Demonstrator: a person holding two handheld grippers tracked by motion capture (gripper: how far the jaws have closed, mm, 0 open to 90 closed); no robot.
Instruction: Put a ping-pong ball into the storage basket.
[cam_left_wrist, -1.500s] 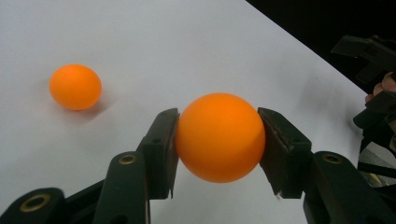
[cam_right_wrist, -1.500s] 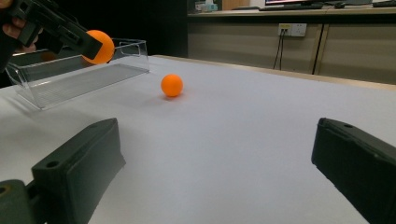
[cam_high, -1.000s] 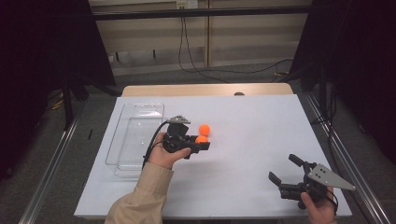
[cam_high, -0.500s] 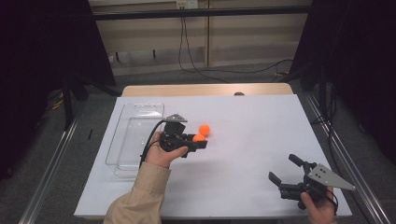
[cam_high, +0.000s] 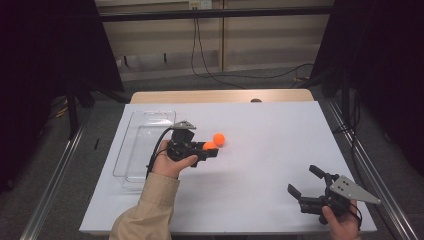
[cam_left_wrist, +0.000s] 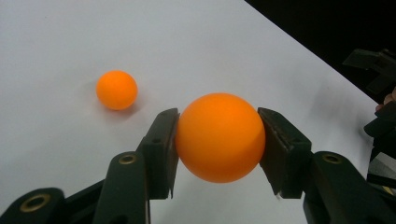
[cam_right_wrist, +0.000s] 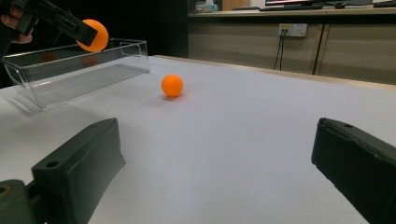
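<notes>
Seemingly empty, clear tray (cam_high: 136, 161); left gripper (cam_high: 212, 148) clamps orange ball (cam_left_wrist: 219, 136).

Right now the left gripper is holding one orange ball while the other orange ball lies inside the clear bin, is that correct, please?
Not quite: the left gripper does hold one orange ball, but the other orange ball lies on the white table beside the clear bin, as the right gripper view shows.

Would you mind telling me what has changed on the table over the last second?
Very little. The left hand-held gripper has kept its jaws clamped on the held orange ball and has hardly shifted. The second orange ball on the white table, the clear plastic bin and the open right hand-held gripper are where they were.
</notes>
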